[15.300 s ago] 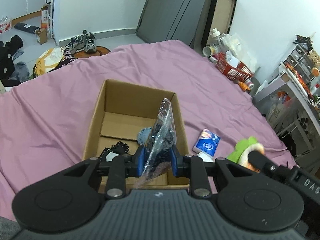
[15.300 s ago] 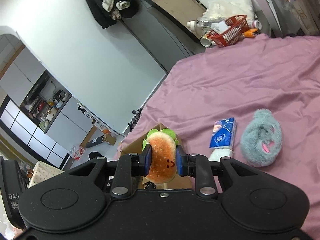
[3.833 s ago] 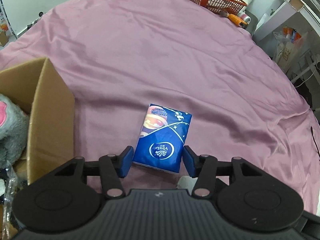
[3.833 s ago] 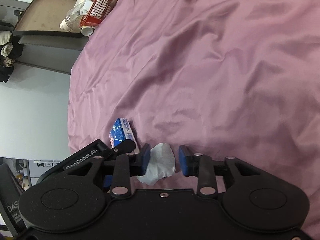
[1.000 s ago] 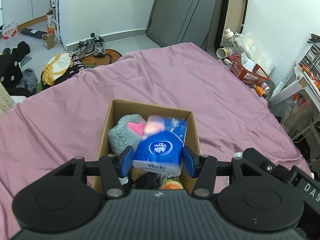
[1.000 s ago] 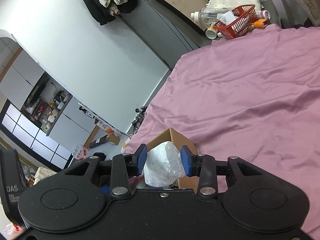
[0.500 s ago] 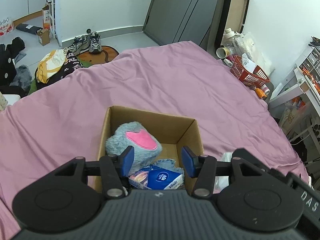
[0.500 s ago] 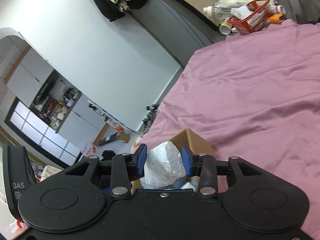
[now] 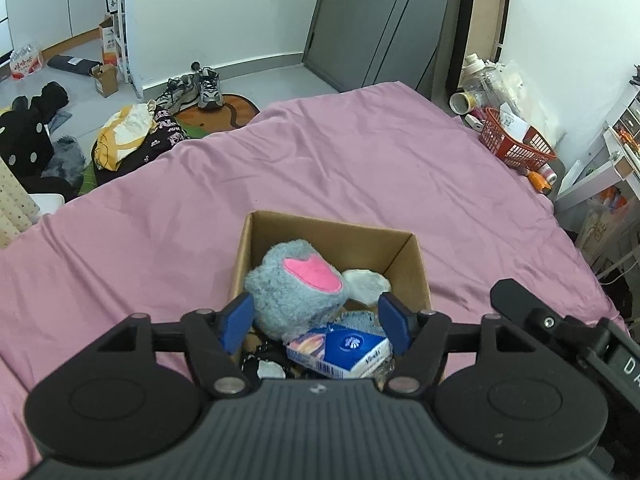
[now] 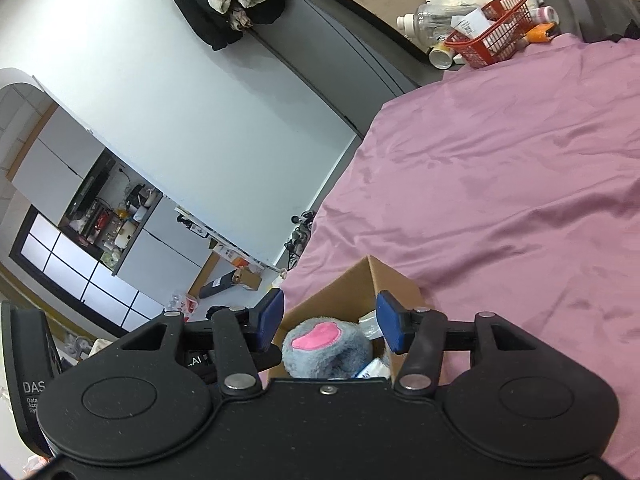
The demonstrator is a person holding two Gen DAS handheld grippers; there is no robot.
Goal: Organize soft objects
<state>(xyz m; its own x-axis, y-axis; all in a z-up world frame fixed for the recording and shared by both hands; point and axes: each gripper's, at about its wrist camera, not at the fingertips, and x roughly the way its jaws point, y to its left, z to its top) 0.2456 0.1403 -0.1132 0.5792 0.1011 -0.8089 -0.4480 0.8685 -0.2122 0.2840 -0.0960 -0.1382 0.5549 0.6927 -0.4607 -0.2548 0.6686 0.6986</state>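
A cardboard box (image 9: 332,232) stands on the purple bedsheet (image 9: 360,168). In it lie a grey plush with a pink patch (image 9: 296,284), a blue tissue pack (image 9: 344,348), a white crumpled bag (image 9: 366,282) and dark items under them. My left gripper (image 9: 316,324) is open and empty above the box's near side. My right gripper (image 10: 330,320) is open and empty above the box (image 10: 360,284), with the grey plush (image 10: 324,344) below it.
A red basket (image 9: 516,148) with bottles stands at the bed's far right corner. Shoes (image 9: 200,88), clothes and small boxes lie on the floor beyond the bed. A white desk (image 9: 612,160) stands at the right.
My right gripper has opened and the white bag has dropped into the box beside the plush. My left gripper stays open over the box, where the tissue pack fell a moment earlier.
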